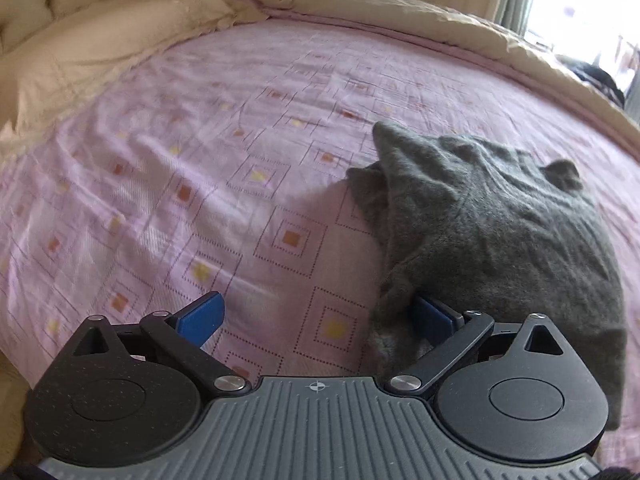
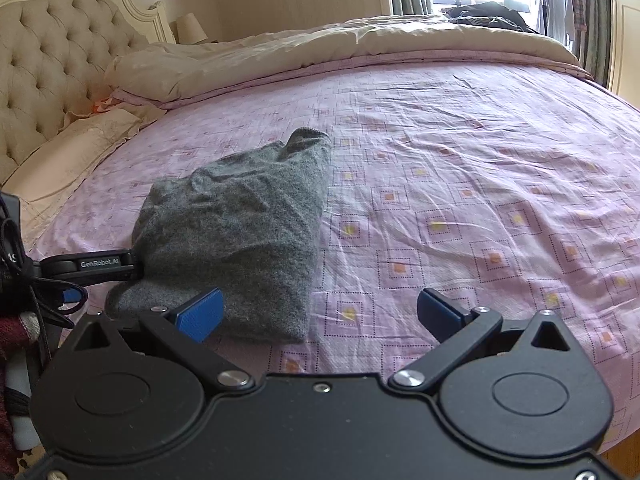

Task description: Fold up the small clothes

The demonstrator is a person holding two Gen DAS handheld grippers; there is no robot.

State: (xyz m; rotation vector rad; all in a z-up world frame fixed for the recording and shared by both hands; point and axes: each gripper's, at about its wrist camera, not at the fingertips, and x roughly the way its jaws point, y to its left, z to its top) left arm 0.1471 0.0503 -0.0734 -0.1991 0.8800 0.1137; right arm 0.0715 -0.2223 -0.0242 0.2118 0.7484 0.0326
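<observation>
We have a small grey sweater (image 2: 236,232) lying on the pink patterned bedsheet (image 2: 480,200), already bundled into a rough rectangle, a cuff or collar poking up at its far end and creases across the top. Left gripper (image 1: 320,316): jaws spread wide, nothing held; its right blue pad (image 1: 430,316) is pressed against or tucked just under the sweater's near left edge, the other pad over bare sheet. In the right wrist view that same tool reaches in from the left, touching the sweater's side. Right gripper (image 2: 320,310): jaws also wide and empty, its left pad (image 2: 202,314) at the sweater's near edge, whether touching or just above it we cannot tell; its right pad is well out over the sheet. We judge the fold is partly made and the step in hand is taking the near edge for another fold or a tidy-up. To do it well, we want each tool to slide one pad under all the layers at its near corner, not just the top one, then close firmly before lifting, since the fuzzy knit looks thick and likely to slip or shed a layer. We should lift both corners together and level, carry them toward the far end, and lay the edge down square. Risk: pinching the sheet along with the knit, or dragging the bundle askew. A cream duvet (image 2: 280,52) lies bunched beyond, clear of the work.
</observation>
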